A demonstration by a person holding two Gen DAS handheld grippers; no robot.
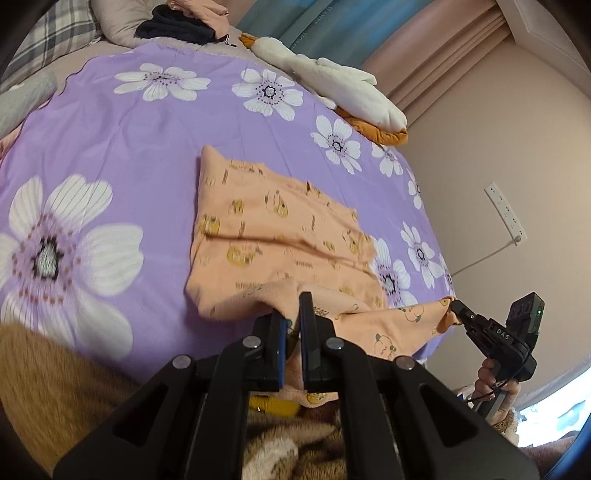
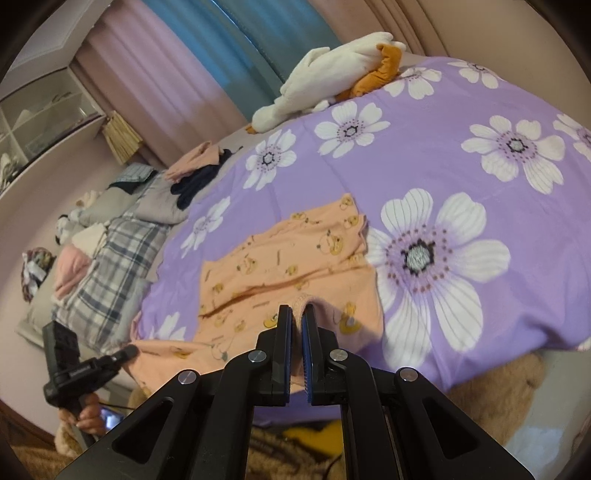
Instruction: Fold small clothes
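Your left gripper (image 1: 291,306) is pinched on the near hem of the small peach cotton garment with a yellow bear print (image 1: 266,236), soft knit, creased across the middle by one dark fold line. Your right gripper (image 2: 297,314) is pressed together on another bit of the same hem, cloth bunched between its blue-lined pads (image 2: 306,339). The garment lies mostly flat on the smooth purple bedspread with big white flowers (image 1: 110,147), near edge lifted off the bed between the two grippers. Which kind of garment it is, you can't tell; its near part is hidden behind the black jaws.

On the far side of the bed lie a white plush toy with orange parts (image 1: 332,85) and a heap of dark and pink clothes (image 1: 177,22), cut off by the left wrist view's edge. A plaid pillow (image 2: 110,258) sits left. Fuzzy brown fabric (image 1: 55,387) is blurred at the near edge. Your hand (image 1: 495,384) holding the right gripper is partly visible.
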